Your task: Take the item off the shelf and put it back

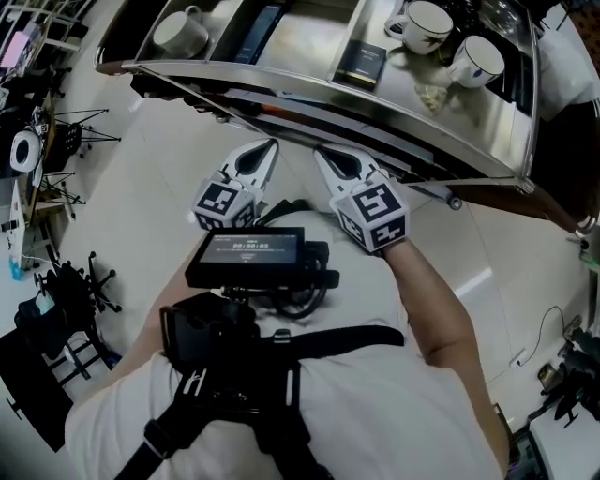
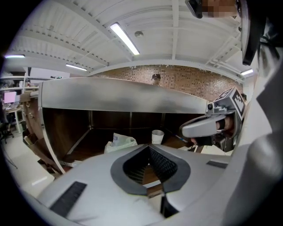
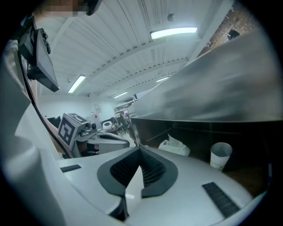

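A steel shelf unit stands in front of me, its top edge just beyond both grippers. My left gripper and right gripper hover side by side below that edge, both shut and empty. In the left gripper view the left gripper points into the dark lower shelf, where a white paper cup and a crumpled white bag sit; the right gripper shows beside it. The right gripper view shows the right gripper facing the same cup and bag.
On the shelf top stand white mugs and a dark box. A small monitor hangs on my chest rig. Tripods and a chair stand on the floor at the left.
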Demonstrator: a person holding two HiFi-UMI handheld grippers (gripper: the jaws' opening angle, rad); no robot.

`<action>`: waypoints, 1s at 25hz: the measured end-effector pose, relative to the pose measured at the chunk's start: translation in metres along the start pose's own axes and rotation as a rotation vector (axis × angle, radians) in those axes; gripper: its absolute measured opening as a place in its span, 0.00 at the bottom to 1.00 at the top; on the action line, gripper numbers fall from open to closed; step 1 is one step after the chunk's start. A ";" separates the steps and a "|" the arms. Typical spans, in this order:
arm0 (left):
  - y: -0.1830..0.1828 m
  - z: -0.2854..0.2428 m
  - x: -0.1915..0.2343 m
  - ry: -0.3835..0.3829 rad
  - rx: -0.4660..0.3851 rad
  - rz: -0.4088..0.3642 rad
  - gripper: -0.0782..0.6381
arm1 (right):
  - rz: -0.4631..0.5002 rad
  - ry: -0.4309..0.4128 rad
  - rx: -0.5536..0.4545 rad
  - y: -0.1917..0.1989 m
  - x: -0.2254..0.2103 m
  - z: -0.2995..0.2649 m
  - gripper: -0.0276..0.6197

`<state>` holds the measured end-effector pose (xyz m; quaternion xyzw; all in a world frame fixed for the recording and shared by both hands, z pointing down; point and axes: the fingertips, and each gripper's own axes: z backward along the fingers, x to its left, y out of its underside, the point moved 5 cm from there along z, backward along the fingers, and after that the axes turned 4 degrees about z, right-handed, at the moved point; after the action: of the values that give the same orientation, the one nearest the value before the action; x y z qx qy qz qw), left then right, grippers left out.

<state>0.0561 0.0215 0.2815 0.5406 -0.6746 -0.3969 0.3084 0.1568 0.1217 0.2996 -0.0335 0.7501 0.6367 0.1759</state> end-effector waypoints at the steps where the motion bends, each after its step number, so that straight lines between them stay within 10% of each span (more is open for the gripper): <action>1: 0.001 -0.002 -0.001 0.010 0.007 -0.003 0.11 | -0.011 0.023 0.001 0.002 -0.003 0.002 0.05; 17: 0.023 0.005 0.043 0.094 -0.040 0.055 0.11 | -0.106 0.387 0.064 0.045 -0.039 -0.032 0.06; 21: 0.088 -0.052 0.054 0.165 -0.135 0.238 0.11 | -0.023 0.567 0.308 0.084 -0.113 -0.032 0.20; 25: 0.109 -0.038 0.081 0.150 -0.161 0.274 0.12 | -0.042 0.661 0.325 0.100 -0.153 -0.065 0.23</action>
<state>0.0170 -0.0536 0.3935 0.4454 -0.6830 -0.3625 0.4513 0.2580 0.0505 0.4487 -0.2246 0.8568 0.4603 -0.0600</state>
